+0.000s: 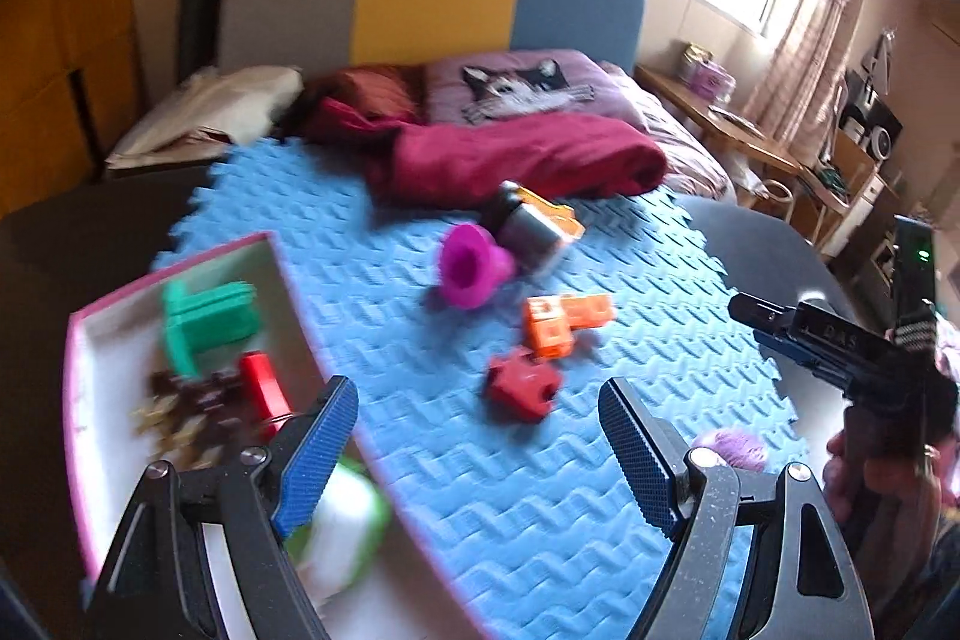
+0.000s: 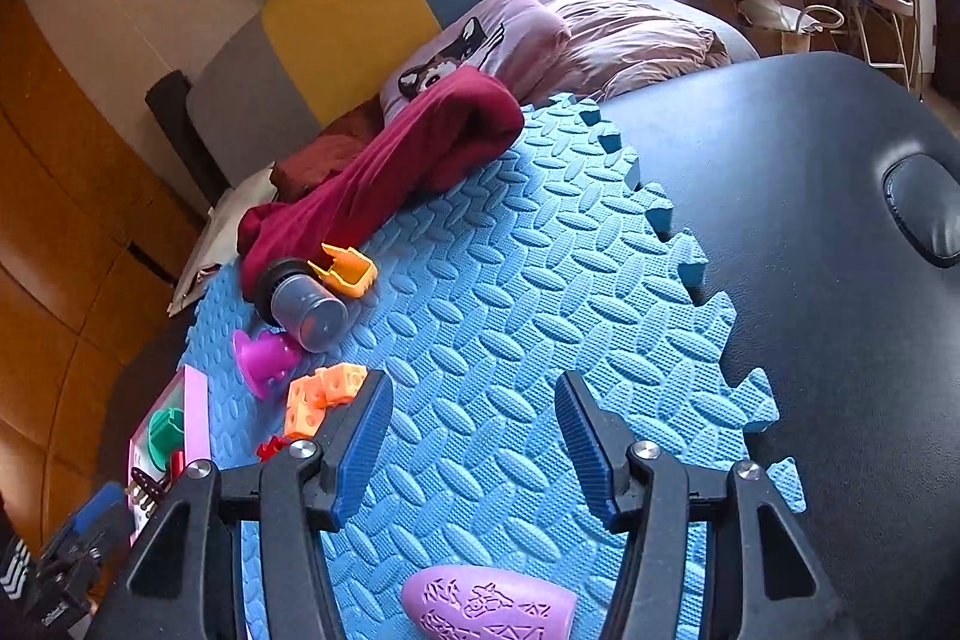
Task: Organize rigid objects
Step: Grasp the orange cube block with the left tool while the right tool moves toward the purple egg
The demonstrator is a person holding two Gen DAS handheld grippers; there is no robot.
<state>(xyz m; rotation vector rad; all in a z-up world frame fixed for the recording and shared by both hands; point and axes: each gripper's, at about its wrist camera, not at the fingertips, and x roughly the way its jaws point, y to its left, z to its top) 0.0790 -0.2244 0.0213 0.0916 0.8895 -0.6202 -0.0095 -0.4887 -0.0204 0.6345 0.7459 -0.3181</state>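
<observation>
**Both grippers open above blue mat**

Left gripper (image 1: 474, 424) wide open, empty. Right gripper (image 2: 474, 424) half open, empty, above lilac patterned egg (image 2: 489, 604). "DAS" readable on right gripper body. Left of left gripper: pink box (image 1: 90, 334) holding green spool (image 1: 204, 322), red piece (image 1: 261, 379), brown bits. Ahead: orange cubes (image 1: 564, 325).

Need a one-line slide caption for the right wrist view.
Open right claw over blue foam mat, lilac patterned piece at its base, toys left.

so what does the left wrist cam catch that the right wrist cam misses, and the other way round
Left wrist only: the person's hand holding the right tongs, and a window. Right wrist only: the lilac patterned egg-shaped piece between the open right tongs, in sharp view. Both: blue foam mat, magenta funnel, orange cube blocks, pink box.
</observation>
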